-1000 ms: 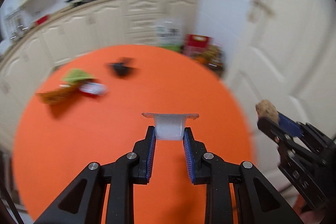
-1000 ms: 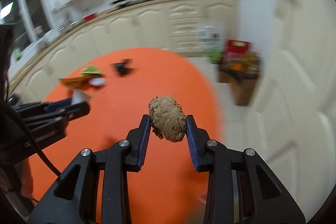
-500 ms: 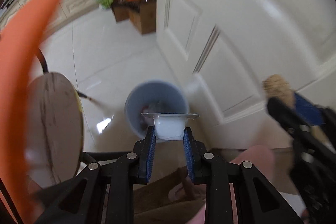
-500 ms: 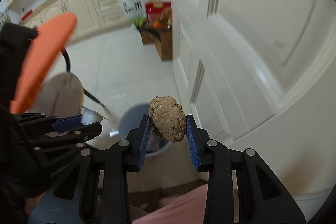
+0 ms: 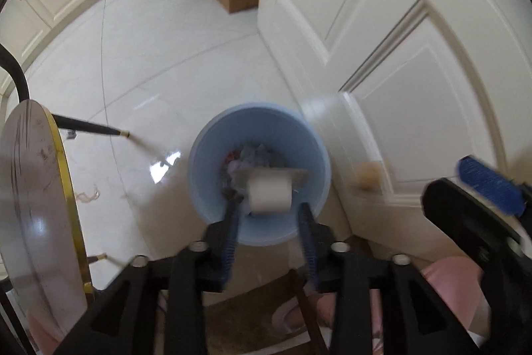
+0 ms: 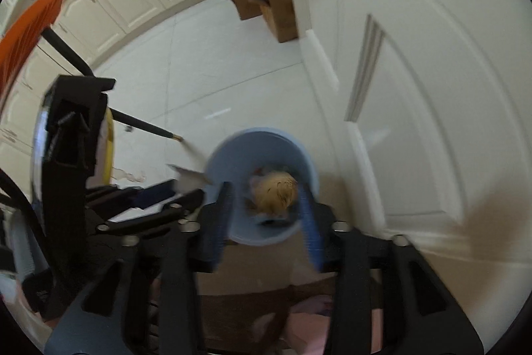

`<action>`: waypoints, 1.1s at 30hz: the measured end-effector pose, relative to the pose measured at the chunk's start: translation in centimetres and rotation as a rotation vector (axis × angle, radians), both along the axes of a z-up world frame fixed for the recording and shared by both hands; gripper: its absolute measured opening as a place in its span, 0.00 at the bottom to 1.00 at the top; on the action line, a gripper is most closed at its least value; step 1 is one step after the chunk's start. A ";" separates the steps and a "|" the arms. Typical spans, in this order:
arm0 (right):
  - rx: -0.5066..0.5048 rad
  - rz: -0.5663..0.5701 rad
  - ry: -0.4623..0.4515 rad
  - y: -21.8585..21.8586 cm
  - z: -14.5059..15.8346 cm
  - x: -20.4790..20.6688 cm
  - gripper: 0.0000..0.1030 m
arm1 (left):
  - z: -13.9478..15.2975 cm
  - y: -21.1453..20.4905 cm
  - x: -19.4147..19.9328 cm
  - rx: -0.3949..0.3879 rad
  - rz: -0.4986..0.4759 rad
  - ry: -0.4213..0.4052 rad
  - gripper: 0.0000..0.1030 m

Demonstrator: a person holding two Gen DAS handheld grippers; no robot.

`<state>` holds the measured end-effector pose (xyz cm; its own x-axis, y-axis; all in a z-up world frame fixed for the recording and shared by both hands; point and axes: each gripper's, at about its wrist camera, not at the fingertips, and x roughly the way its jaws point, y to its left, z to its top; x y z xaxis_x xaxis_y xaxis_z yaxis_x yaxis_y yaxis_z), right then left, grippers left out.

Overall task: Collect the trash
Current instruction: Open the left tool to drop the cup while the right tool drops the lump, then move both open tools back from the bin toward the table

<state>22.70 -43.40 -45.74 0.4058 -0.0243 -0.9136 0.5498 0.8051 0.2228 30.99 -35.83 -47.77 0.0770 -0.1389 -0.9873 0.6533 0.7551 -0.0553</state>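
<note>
A light blue trash bin (image 5: 206, 162) stands on the floor by a white door, with trash inside. My left gripper (image 5: 269, 215) points straight down over it. Its jaws are opening, and the white plastic cup (image 5: 269, 193) hangs loose between them, clear of both pads. My right gripper (image 6: 266, 215) is over the same bin (image 6: 229, 152). Its jaws are opening too, and the brown crumpled lump (image 6: 274, 192) is free between the fingers, over the bin mouth. In the left wrist view the right gripper (image 5: 488, 185) shows at the right, with the lump (image 5: 367, 175) a blur.
A white panelled door (image 5: 382, 22) rises right behind the bin. A round wooden stool top with a gold rim (image 5: 30, 188) and black legs is to the left. Cardboard boxes of groceries (image 6: 279, 12) stand by the cabinets. The orange table edge (image 6: 30, 22) shows upper left. A person's pink clothing (image 5: 449, 275) is below.
Both grippers came off the orange table and sank over the blue bin. Their jaws, shut on the cup and the lump before, have spread and let both go.
</note>
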 end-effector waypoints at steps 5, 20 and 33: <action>-0.023 -0.045 0.022 -0.8 0.3 -0.6 0.67 | -0.9 0.2 1.5 0.051 0.022 0.001 0.52; -0.517 -0.156 -0.209 7.5 22.3 -10.6 0.98 | 19.4 4.9 -10.0 -0.266 -0.142 -0.211 0.56; -0.362 0.347 -0.477 21.5 28.1 9.8 1.00 | 32.1 33.3 1.5 -0.190 0.423 -0.555 0.86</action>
